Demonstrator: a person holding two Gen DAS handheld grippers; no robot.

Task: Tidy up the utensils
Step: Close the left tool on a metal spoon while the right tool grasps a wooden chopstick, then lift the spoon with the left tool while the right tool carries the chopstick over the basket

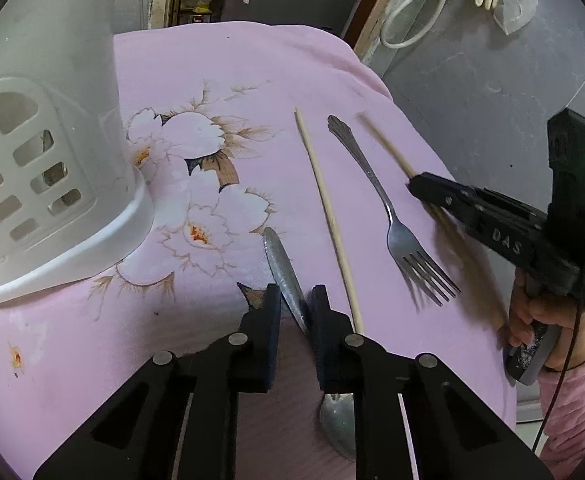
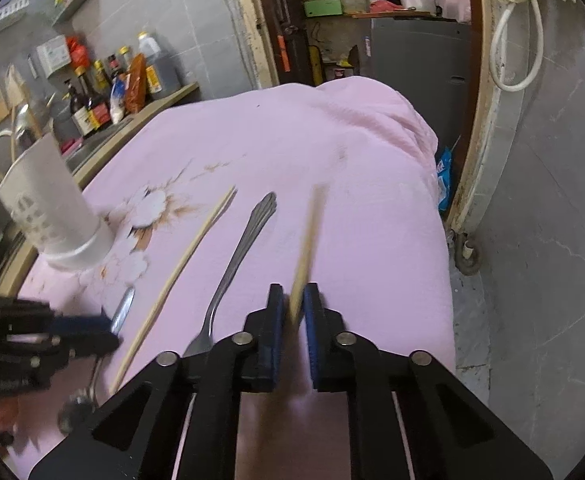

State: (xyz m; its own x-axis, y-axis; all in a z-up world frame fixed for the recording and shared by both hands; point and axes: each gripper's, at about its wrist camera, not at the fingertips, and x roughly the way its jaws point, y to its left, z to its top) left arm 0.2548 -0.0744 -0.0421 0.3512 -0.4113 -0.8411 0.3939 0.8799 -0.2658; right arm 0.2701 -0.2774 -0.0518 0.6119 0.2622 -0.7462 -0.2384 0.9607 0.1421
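Note:
A white utensil holder (image 1: 52,152) stands on the pink flowered cloth at the left; it also shows in the right wrist view (image 2: 52,216). My left gripper (image 1: 296,300) is shut on the handle of a metal spoon (image 1: 284,272), whose bowl lies under the fingers. A wooden chopstick (image 1: 328,216) and a metal fork (image 1: 392,216) lie to its right. My right gripper (image 2: 294,304) is shut on a second chopstick (image 2: 310,236), tilted up off the cloth. The fork (image 2: 240,252) and the first chopstick (image 2: 180,268) lie to its left.
The pink cloth (image 2: 332,140) drops off at the right edge beside a grey wall (image 2: 552,200). Bottles (image 2: 108,88) stand on a counter at the far left. A doorway with shelves (image 2: 352,12) is behind the table.

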